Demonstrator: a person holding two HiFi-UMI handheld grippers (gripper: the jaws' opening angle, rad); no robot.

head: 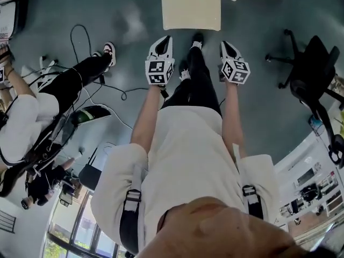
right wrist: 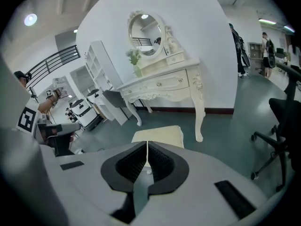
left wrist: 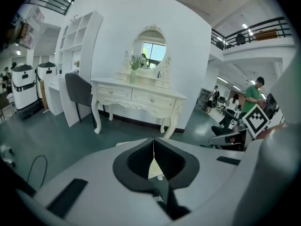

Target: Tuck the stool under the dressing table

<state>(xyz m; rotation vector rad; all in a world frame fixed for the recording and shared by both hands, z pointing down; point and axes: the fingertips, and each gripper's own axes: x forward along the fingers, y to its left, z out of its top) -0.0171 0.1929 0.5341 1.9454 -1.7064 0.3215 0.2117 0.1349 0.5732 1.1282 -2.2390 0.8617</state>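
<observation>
Left hand-held gripper (head: 163,41): jaws fully together, nothing between them. Right hand-held gripper (head: 226,45): same, empty. Both hover side by side just short of the stool (head: 191,11), touching nothing. Stool stands on the floor (head: 258,101) in front of the counter (right wrist: 162,83) (white dressing table, oval mirror on top), not under it.
</observation>
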